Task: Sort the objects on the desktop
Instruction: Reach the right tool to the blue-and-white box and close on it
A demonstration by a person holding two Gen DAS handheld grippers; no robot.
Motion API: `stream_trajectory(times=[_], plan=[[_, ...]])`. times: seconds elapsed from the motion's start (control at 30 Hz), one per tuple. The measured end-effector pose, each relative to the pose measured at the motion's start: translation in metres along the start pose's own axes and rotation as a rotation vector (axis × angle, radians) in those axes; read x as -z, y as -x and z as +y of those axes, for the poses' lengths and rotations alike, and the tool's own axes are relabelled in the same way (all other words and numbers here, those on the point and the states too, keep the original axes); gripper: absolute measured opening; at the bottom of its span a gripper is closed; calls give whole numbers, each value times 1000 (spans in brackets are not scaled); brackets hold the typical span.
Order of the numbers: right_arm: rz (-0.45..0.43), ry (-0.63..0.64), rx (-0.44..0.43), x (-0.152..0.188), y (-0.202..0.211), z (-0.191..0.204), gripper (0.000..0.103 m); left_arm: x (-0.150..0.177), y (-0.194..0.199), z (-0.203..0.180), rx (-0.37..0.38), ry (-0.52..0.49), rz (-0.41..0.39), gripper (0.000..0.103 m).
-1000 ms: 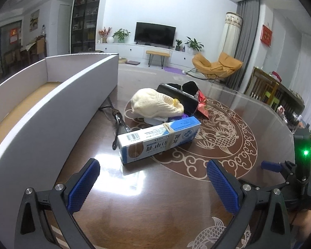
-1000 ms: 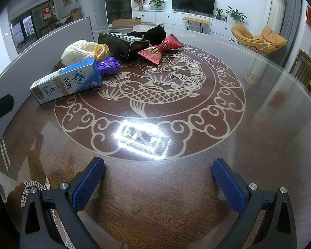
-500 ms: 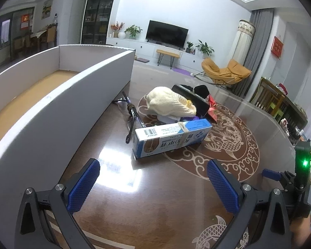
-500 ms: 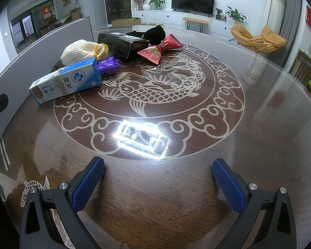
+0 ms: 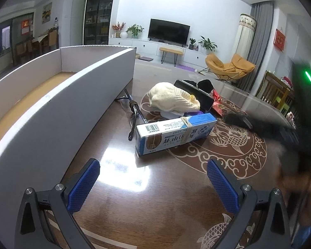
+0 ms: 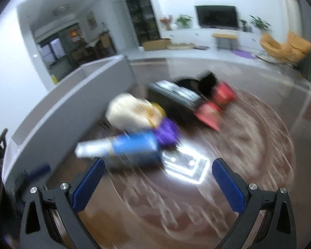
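A blue and white carton [image 5: 174, 132] lies on the round table, with black glasses [image 5: 134, 112] to its left. Behind it are a cream knit hat [image 5: 172, 99], a black box [image 5: 194, 95], a purple item [image 6: 168, 132] and red pouches [image 6: 215, 108]. A large white cardboard box [image 5: 51, 112] stands open at the left. My left gripper [image 5: 153, 184] is open and empty, short of the carton. My right gripper [image 6: 157, 182] is open and empty, close in front of the carton [image 6: 132, 151]; its view is motion-blurred. The right gripper shows as a dark blur in the left wrist view [image 5: 280, 128].
The glossy table has a carp pattern [image 5: 228, 143] with a bright lamp glare [image 5: 122, 166]. The white box wall [image 6: 68, 112] runs along the left side. A living room with TV and yellow chair lies beyond.
My right gripper has swung fast left and forward toward the carton, blurring its view. My left gripper has shifted slightly, with the carton a little nearer. Both stay open.
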State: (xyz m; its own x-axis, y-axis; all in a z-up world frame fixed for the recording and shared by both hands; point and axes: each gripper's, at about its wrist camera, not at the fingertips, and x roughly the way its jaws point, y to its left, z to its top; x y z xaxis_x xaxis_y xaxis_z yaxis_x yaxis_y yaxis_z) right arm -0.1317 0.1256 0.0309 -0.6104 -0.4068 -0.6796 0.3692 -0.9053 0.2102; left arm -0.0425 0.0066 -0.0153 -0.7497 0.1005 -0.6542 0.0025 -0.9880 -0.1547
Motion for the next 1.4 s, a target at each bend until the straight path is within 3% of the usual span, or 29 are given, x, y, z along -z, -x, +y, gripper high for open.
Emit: stream_trajectory(times=[0.07, 0.13, 0.3, 0.57, 0.67, 0.8, 0.97, 1.17, 1.23, 1.4], plan=[[0, 59, -45, -22, -20, 18, 103, 0, 1, 4, 1, 16, -5, 103], [60, 105, -74, -36, -46, 30, 103, -1, 2, 8, 3, 38, -8, 103], [156, 177, -99, -35, -82, 42, 103, -2, 3, 19, 6, 87, -14, 103], [250, 115, -294, 3, -67, 37, 102, 0, 1, 11, 15, 57, -5, 103], [254, 74, -320, 11, -53, 24, 100, 0, 6, 8, 23, 46, -25, 103], [219, 36, -290, 11, -36, 4, 100, -1, 6, 11, 36, 66, -24, 103], [214, 123, -190, 3, -33, 0, 100, -1, 9, 18, 28, 101, -29, 103], [227, 273, -229, -7, -43, 26, 100, 1, 24, 31, -15, 156, -73, 103], [235, 341, -226, -12, -47, 36, 100, 3, 32, 38, 4, 187, -94, 103], [259, 476, -212, -15, -50, 47, 100, 2, 35, 35, -17, 179, -107, 103]])
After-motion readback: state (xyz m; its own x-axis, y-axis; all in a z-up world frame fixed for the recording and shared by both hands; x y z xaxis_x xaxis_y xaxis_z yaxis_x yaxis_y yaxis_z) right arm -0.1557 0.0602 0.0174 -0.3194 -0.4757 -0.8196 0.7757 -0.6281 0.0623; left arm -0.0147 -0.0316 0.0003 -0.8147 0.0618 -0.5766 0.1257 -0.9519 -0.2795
